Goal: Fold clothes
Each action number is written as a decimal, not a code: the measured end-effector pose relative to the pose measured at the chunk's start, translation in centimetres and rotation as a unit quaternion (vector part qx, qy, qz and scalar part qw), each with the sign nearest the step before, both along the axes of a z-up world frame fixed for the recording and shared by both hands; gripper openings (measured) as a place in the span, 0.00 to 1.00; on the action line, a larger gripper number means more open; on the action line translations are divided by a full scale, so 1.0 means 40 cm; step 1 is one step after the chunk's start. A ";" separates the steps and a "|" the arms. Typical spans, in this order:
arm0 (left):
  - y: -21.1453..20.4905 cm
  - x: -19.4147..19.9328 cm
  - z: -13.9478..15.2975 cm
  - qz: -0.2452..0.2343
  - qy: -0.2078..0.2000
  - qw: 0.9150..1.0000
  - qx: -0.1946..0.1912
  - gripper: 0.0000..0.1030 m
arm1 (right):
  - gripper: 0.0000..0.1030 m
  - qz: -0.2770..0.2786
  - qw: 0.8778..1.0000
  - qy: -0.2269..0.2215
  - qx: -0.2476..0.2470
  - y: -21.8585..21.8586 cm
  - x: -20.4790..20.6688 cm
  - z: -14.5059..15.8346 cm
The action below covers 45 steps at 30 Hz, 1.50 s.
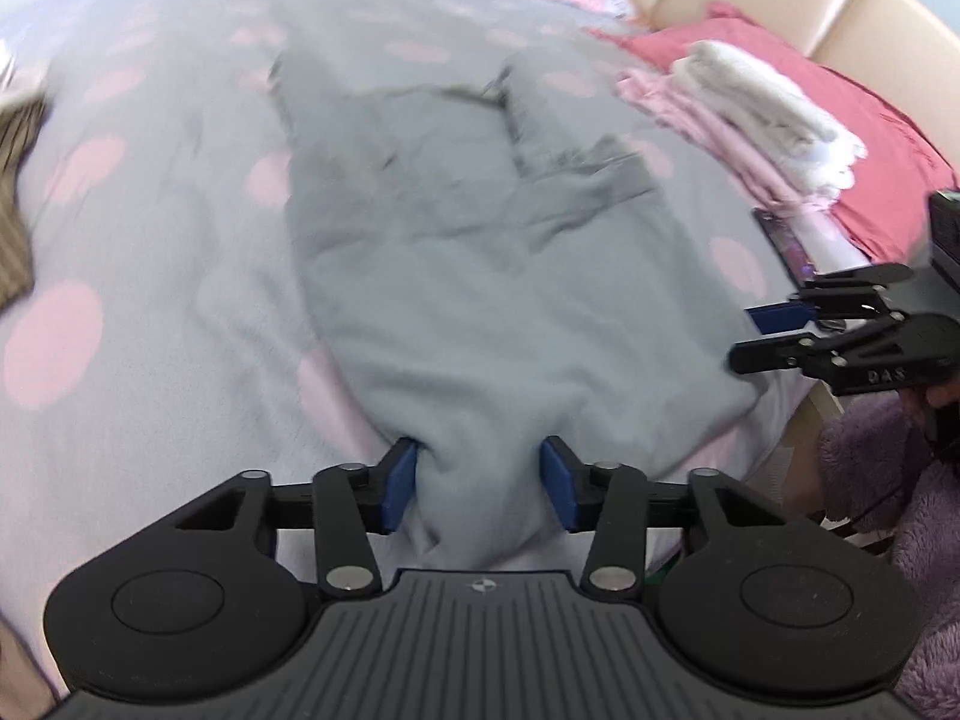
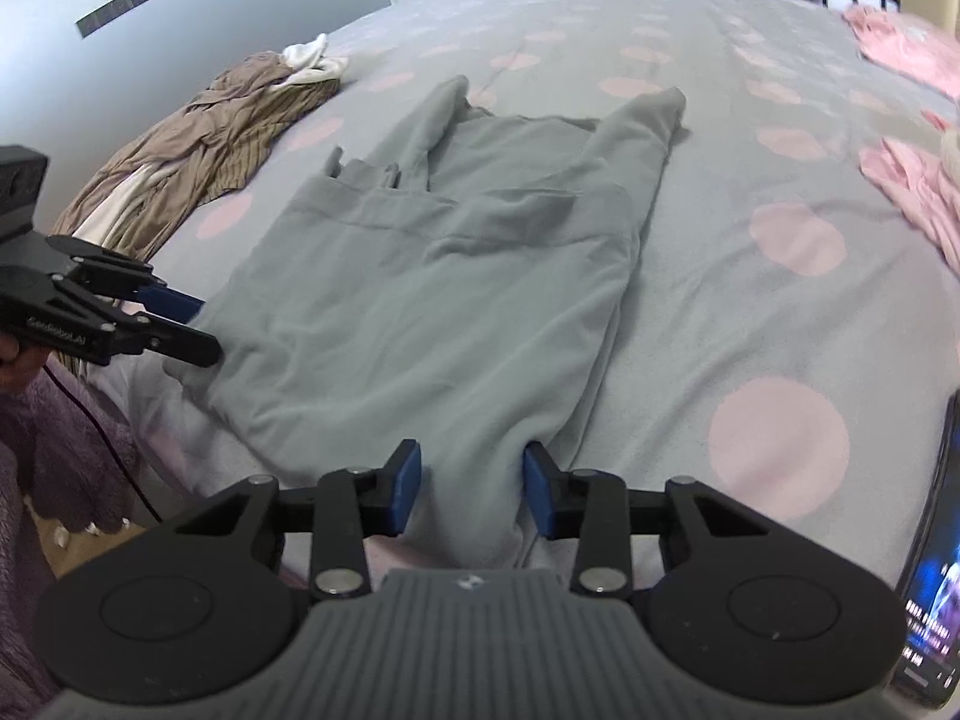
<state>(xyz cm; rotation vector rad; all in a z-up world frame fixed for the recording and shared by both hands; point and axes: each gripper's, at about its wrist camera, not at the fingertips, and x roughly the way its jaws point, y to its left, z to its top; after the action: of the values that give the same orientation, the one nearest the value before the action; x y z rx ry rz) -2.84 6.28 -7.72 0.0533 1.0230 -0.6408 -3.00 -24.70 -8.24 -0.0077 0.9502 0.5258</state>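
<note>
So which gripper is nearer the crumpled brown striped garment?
Left. The left gripper sits just beside the brown striped garment's near end; the right gripper is at the grey garment's other near corner, further from it.

Two handheld grippers are held low, side by side: the left gripper (image 1: 477,483) and right gripper (image 2: 471,489) each have blue-padded fingers (image 1: 399,483) parted around a bunched fabric fold, not pressed together. A purple fleece sleeve (image 1: 900,516) shows behind.

Bed (image 2: 780,312) with grey, pink-dotted cover, bearing: grey garment (image 2: 456,276) ahead of the right hand-held gripper (image 2: 471,489); brown striped clothes (image 2: 222,126) far left; pink clothes (image 2: 912,198) right.
</note>
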 end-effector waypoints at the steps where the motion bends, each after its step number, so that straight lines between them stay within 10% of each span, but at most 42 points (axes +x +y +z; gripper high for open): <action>1: -0.002 0.000 -0.001 -0.001 0.001 1.000 0.003 0.40 | 0.41 -0.004 1.000 0.009 0.000 -0.002 0.004 -0.007; 8: 0.013 0.016 -0.027 0.017 0.057 0.998 -0.005 0.41 | 0.41 -0.026 0.997 0.034 0.060 -0.033 0.017 -0.011; 17: -0.038 -0.049 0.027 -0.056 -0.085 0.994 0.043 0.28 | 0.41 -0.027 0.998 0.039 0.037 -0.019 0.020 -0.020; 20: -0.037 -0.028 0.000 -0.039 -0.034 0.997 0.052 0.29 | 0.41 -0.031 0.998 0.044 0.042 -0.023 0.023 -0.026; 24: 0.018 0.017 -0.026 0.015 0.047 0.999 -0.012 0.34 | 0.39 -0.045 0.996 0.055 0.059 -0.038 0.029 -0.030; 26: 0.022 0.016 -0.021 0.013 0.041 0.999 -0.024 0.31 | 0.21 -0.046 0.996 0.043 0.060 -0.037 0.027 -0.022; 31: 0.021 -0.001 0.021 -0.003 -0.010 0.999 -0.044 0.15 | 0.12 -0.037 0.996 0.028 0.076 -0.044 0.024 0.006; 45: 0.114 0.007 0.070 -0.045 0.043 0.986 -0.153 0.06 | 0.09 0.001 0.980 0.090 0.176 -0.151 0.019 0.058</action>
<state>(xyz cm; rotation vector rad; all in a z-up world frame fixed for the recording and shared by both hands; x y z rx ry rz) -2.55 10.85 -4.91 -0.1993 0.9989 -0.8817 -2.24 -30.75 -5.91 0.3628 1.0217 0.7005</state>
